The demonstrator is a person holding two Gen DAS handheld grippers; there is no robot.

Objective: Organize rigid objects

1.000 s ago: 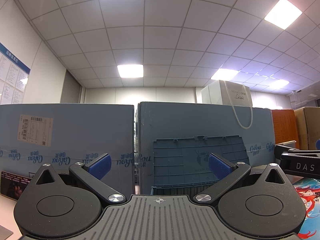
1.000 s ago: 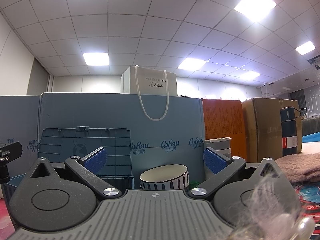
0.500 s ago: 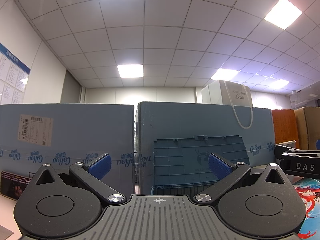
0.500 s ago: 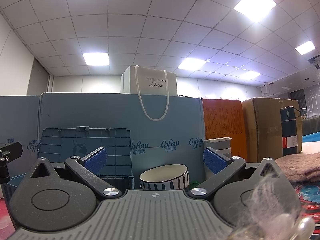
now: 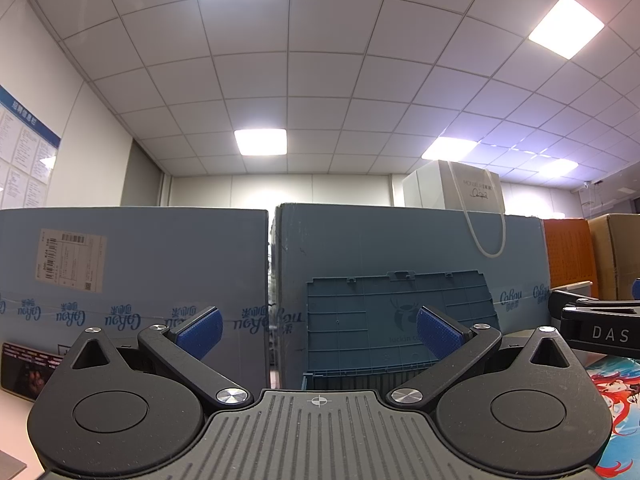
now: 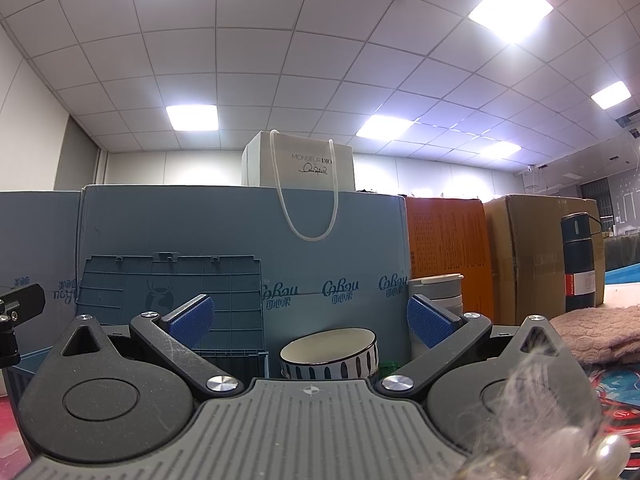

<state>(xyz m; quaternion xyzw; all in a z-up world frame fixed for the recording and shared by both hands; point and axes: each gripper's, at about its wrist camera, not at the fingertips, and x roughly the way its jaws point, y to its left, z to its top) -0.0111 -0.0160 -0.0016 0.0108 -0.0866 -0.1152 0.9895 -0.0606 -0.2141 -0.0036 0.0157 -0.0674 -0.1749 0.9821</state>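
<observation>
I have both tools low and level, looking across the table toward a wall of blue cartons. My left gripper stands wide open with nothing between its blue pads; straight ahead of it is a blue plastic crate with its ribbed lid raised and leaning back against the right blue carton, and a second blue carton with a paper label sits to the left, a narrow gap between the two. At the right edge of that view I see part of my other tool, a black bar marked "DAS". My right gripper is also spread wide and empty. Between its fingers, a little farther out, a bowl with a cream inside and dark striped outside rests on the table, right of the crate. Just behind the right pad stands a stack of grey cups. Farther right lie a pink knitted cloth and, beyond it, a dark flask in front of a brown carton. A white paper bag sits on top of the blue carton.
</observation>
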